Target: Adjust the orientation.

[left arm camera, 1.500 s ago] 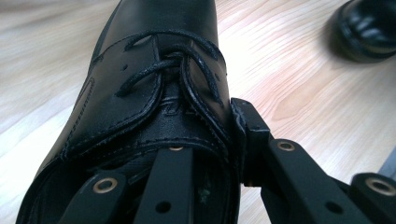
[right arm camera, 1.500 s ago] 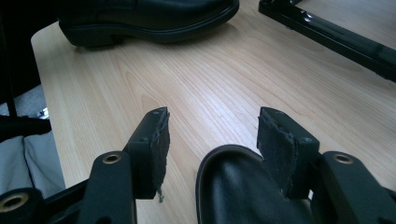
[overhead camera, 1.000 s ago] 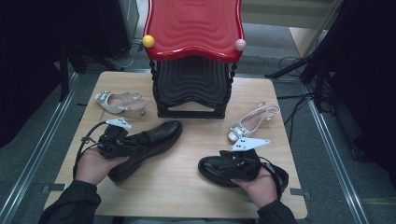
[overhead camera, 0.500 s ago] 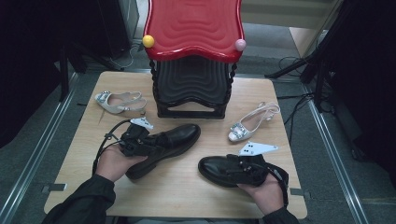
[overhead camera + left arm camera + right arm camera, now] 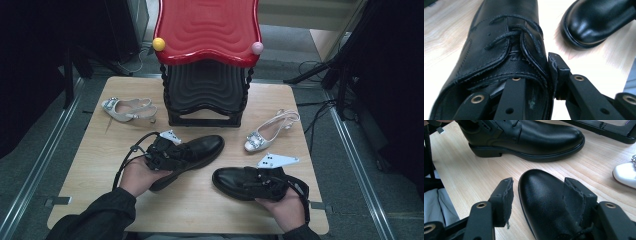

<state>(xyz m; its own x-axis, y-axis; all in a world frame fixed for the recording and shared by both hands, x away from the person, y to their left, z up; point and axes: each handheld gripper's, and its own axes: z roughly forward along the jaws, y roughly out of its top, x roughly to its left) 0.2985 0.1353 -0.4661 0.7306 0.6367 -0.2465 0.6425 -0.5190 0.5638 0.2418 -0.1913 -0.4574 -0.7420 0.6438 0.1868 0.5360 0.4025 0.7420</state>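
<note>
on the table, left shoe (image 5: 187, 152) is clamped at its collar by left gripper (image 5: 534, 85), toe aimed toward the rack (image 5: 205, 95); right gripper (image 5: 536, 202) straddles right shoe (image 5: 240, 180), grip unclear.

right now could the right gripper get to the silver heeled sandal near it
Probably yes, once freed. The right gripper straddles a black shoe, and the silver sandal lies just beyond it on bare table with nothing between.

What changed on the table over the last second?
The left gripper, one jaw inside the left black shoe, carried it rightward, toward the right black shoe; its jaws have just been opening a little. The right gripper, the two pale sandals and the red stool stayed put.
</note>
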